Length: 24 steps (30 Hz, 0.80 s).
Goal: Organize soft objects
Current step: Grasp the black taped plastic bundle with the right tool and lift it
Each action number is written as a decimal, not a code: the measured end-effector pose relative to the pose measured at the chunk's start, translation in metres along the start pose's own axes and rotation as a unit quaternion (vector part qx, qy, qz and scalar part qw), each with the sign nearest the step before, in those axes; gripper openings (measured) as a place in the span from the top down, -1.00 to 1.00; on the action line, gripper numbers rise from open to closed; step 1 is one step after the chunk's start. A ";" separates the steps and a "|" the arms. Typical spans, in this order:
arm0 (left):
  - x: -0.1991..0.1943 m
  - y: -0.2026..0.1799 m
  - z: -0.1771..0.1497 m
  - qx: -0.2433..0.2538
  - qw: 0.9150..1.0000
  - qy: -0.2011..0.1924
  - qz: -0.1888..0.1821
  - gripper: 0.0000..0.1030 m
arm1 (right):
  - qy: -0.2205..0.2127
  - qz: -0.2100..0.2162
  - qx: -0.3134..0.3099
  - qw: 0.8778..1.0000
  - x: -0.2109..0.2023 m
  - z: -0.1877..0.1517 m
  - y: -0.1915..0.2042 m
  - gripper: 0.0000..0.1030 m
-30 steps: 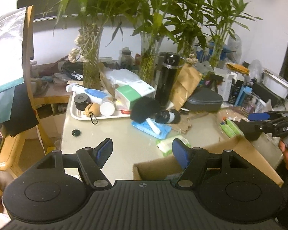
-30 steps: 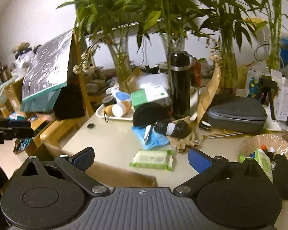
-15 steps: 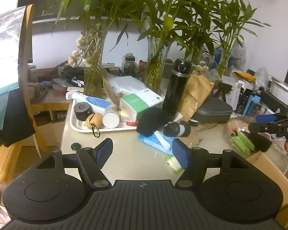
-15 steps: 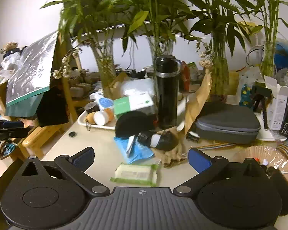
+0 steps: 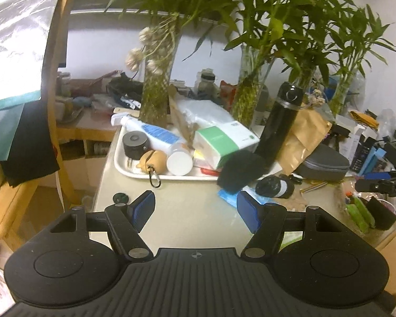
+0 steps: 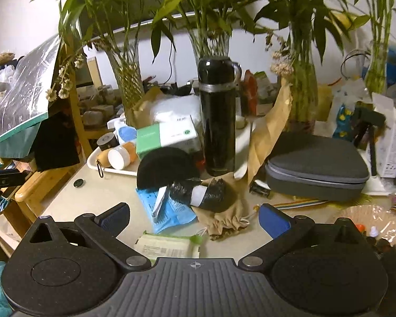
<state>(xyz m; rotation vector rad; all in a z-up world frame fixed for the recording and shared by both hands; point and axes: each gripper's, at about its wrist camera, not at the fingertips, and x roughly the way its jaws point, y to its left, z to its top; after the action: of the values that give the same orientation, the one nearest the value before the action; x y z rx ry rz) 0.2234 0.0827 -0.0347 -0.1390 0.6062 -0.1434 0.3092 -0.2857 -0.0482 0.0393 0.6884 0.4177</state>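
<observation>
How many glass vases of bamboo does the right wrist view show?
4: one far left behind the tray, one behind the black flask, one right of the brown paper bag, one at the right edge. Clutter may hide more.

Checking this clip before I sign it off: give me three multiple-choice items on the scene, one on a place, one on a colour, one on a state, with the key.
1. Where does the tall black flask stand?
A. on the floor
B. upright at the near edge of the white tray
C. inside the grey zip case

2. What colour is the flat packet under the black roll?
A. blue
B. red
C. yellow

3. How is the right gripper?
A. shut on the wipes pack
B. shut on nothing
C. open, holding nothing

Key: 1 B, the flask rises upright from the tray's edge. 2 A, the packet is plainly blue. 3 C, its pads stand wide apart with only table and clutter between.
</observation>
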 end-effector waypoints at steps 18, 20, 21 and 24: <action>0.008 -0.002 0.003 -0.018 0.999 0.031 -0.013 -0.32 | 0.076 0.045 -0.008 0.996 0.093 0.007 -0.011 -1.00; 0.009 -0.002 0.004 -0.022 0.999 0.032 -0.013 -0.32 | 0.082 0.047 -0.003 0.996 0.103 0.007 -0.013 -1.00; 0.010 -0.002 0.004 -0.023 0.999 0.033 -0.013 -0.32 | 0.085 0.047 -0.003 0.995 0.108 0.008 -0.014 -1.00; 0.014 -0.002 0.005 -0.027 0.999 0.040 -0.010 -0.32 | 0.095 0.053 0.006 0.994 0.123 0.009 -0.016 -1.00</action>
<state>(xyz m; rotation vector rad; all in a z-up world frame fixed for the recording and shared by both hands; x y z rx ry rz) 0.2372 0.0785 -0.0376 -0.1930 0.6885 -0.1529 0.4059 -0.2518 -0.1186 0.0472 0.8799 0.5240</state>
